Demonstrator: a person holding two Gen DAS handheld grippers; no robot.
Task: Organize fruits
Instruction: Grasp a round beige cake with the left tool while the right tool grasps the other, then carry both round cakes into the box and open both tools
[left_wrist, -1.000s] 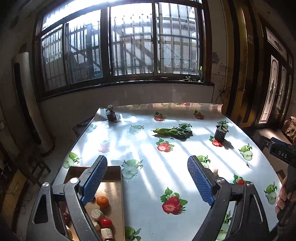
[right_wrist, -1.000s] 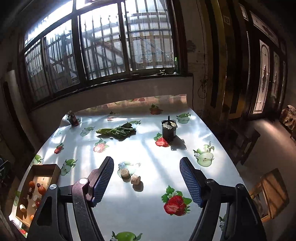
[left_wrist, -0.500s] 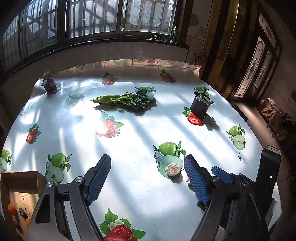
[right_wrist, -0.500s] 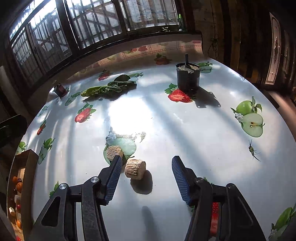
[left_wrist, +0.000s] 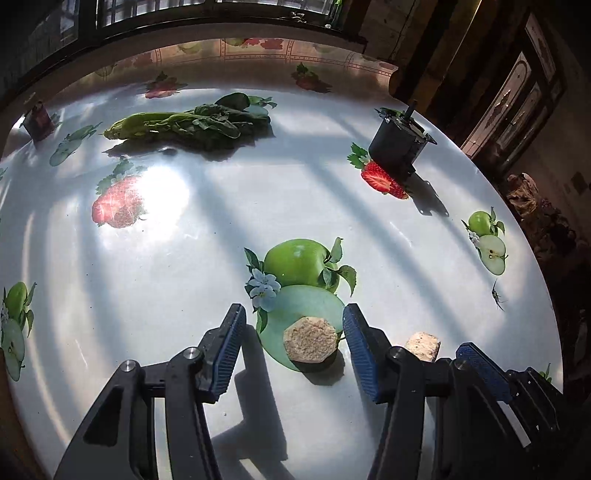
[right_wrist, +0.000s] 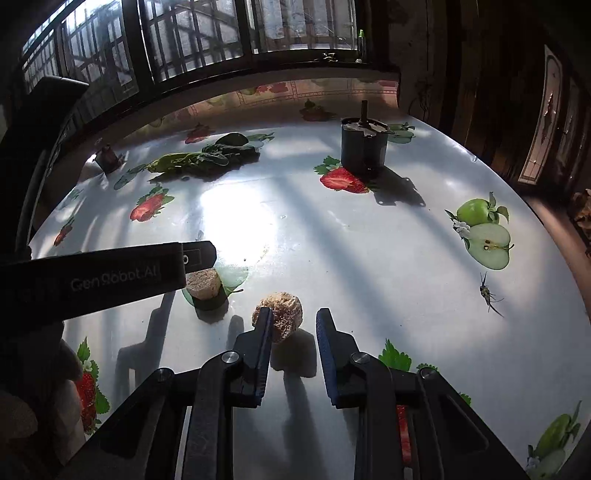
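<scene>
Right claw (right_wrist: 291, 325), jaws closing, left pad against a tan rough lump (right_wrist: 281, 314), right pad still clear. Left claw (left_wrist: 293, 334), jaws closing, straddles a second tan chunk (left_wrist: 310, 339), untouched. Both sit on the fruit-print surface (left_wrist: 207, 236); greens (left_wrist: 192, 123) far side.

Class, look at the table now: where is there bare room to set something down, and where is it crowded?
Free: the wide middle between the greens, the black pot and the two tan pieces. Crowded: the near edge, where both grippers work.
</scene>
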